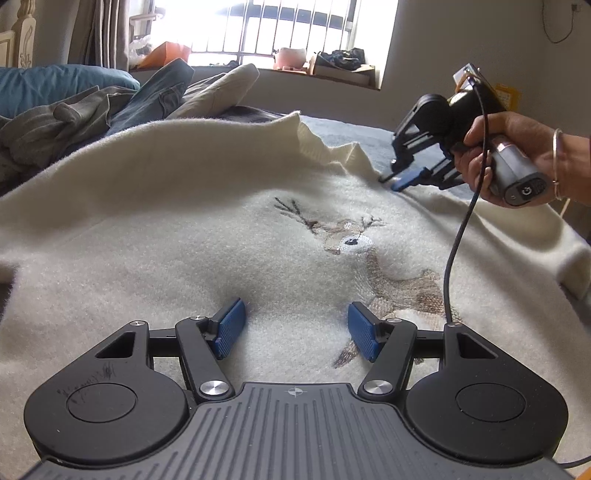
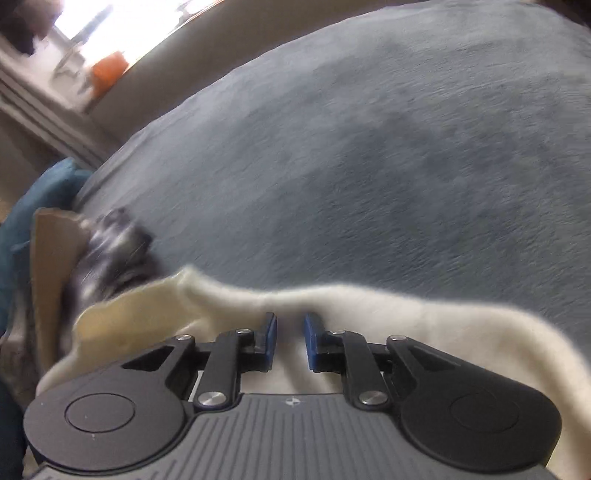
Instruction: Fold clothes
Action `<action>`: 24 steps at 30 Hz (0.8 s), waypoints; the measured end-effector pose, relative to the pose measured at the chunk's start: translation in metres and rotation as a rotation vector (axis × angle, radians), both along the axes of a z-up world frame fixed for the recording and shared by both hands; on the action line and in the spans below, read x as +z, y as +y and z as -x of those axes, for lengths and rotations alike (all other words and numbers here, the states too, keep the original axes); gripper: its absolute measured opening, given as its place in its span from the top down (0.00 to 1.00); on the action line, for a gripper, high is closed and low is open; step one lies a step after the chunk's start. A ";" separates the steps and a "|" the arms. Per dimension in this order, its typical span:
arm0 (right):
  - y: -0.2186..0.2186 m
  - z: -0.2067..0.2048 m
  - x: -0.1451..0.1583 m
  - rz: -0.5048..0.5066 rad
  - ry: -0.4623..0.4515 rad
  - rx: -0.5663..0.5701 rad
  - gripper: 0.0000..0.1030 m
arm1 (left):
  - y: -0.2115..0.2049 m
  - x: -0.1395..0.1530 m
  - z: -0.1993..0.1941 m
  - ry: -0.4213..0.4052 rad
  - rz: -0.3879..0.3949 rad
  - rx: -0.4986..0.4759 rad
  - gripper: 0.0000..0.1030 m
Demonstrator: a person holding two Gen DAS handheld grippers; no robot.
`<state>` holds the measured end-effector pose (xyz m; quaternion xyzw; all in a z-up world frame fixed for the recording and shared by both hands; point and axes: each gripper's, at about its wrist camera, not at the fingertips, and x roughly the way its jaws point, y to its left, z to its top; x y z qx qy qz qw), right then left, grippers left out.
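A cream sweater (image 1: pixel 184 206) with an embroidered deer (image 1: pixel 362 251) lies spread on the grey-blue bed cover (image 2: pixel 369 147). My left gripper (image 1: pixel 295 317) hovers low over the sweater's middle, open, with nothing between its blue pads (image 1: pixel 231 325). A hand (image 1: pixel 517 155) holds my right gripper (image 1: pixel 397 182) at the sweater's far right edge, next to the ribbed collar (image 1: pixel 314 144). In the right wrist view its jaws stand narrow on the cream fabric (image 2: pixel 369 314) at that edge, and the right gripper (image 2: pixel 290 323) appears shut on it. That view is motion-blurred.
A heap of other clothes, with jeans (image 1: pixel 159 92) and grey garments (image 1: pixel 48 129), lies at the far left of the bed beside a teal pillow (image 1: pixel 55 81). Behind is a barred window (image 1: pixel 273 26) with a cluttered sill. A black cable (image 1: pixel 458 236) hangs from the right gripper.
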<state>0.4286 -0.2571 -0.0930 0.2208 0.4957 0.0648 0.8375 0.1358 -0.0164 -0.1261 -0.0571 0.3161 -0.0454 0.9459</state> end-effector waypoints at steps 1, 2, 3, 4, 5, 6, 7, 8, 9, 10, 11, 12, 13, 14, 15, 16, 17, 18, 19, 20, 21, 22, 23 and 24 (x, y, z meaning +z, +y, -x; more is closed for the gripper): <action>-0.014 0.000 0.004 -0.034 -0.011 -0.075 0.88 | 0.000 0.000 0.000 0.002 0.000 -0.003 0.40; -0.026 0.004 0.010 -0.056 -0.031 -0.134 0.86 | 0.001 0.001 0.000 0.003 0.001 -0.006 0.40; -0.032 0.008 0.019 -0.048 -0.039 -0.132 0.84 | 0.003 0.003 -0.001 0.013 0.004 -0.013 0.40; -0.033 0.010 0.029 -0.043 -0.032 -0.066 0.84 | 0.007 0.008 -0.003 0.032 0.016 -0.022 0.40; -0.033 0.017 0.035 -0.057 -0.009 0.010 0.83 | 0.013 0.013 -0.004 0.041 0.037 -0.019 0.40; -0.033 0.024 0.041 -0.072 0.016 0.087 0.81 | 0.021 0.019 -0.005 0.041 0.062 -0.009 0.40; -0.032 0.033 0.045 -0.088 0.044 0.138 0.77 | 0.029 0.025 -0.007 0.040 0.087 0.001 0.39; -0.030 0.044 0.045 -0.113 0.088 0.191 0.75 | 0.036 0.030 -0.010 0.032 0.105 0.004 0.39; -0.029 0.052 0.042 -0.134 0.134 0.229 0.74 | 0.044 0.034 -0.014 0.017 0.117 0.002 0.39; -0.029 0.059 0.037 -0.148 0.171 0.255 0.74 | 0.050 0.035 -0.022 0.014 0.118 0.000 0.39; -0.028 0.064 0.030 -0.146 0.197 0.265 0.74 | 0.056 0.035 -0.032 0.023 0.108 -0.001 0.39; -0.031 0.065 0.024 -0.122 0.206 0.252 0.74 | 0.064 0.032 -0.044 0.037 0.099 0.021 0.39; -0.039 0.065 0.017 -0.074 0.206 0.205 0.74 | 0.075 0.027 -0.056 0.056 0.092 0.064 0.39; -0.055 0.060 0.010 -0.102 0.201 0.131 0.79 | 0.085 0.021 -0.068 0.080 0.095 0.116 0.39; -0.073 0.055 0.003 -0.138 0.195 0.055 0.96 | 0.099 0.016 -0.079 0.097 0.126 0.159 0.43; -0.090 0.050 -0.004 -0.174 0.189 -0.021 1.00 | 0.115 0.015 -0.086 0.098 0.190 0.183 0.50; -0.102 0.052 0.001 -0.174 0.147 -0.076 1.00 | 0.130 0.017 -0.090 0.096 0.266 0.209 0.51; -0.112 0.055 0.007 -0.171 0.101 -0.129 0.99 | 0.142 0.021 -0.091 0.103 0.324 0.249 0.49; -0.112 0.059 0.019 -0.090 0.069 -0.122 0.91 | 0.152 0.025 -0.091 0.114 0.360 0.293 0.47; -0.110 0.063 0.031 -0.001 0.039 -0.107 0.89 | 0.159 0.029 -0.090 0.125 0.381 0.324 0.45; -0.108 0.068 0.042 0.089 0.009 -0.092 0.86 | 0.163 0.032 -0.089 0.135 0.391 0.336 0.43; -0.108 0.075 0.048 0.045 0.015 -0.059 0.83 | 0.166 0.035 -0.086 0.146 0.398 0.339 0.42; -0.108 0.082 0.054 -0.013 0.026 -0.024 0.82 | 0.169 0.037 -0.084 0.157 0.404 0.342 0.42; -0.104 0.091 0.058 -0.040 0.038 0.012 0.79 | 0.170 0.040 -0.082 0.171 0.404 0.341 0.42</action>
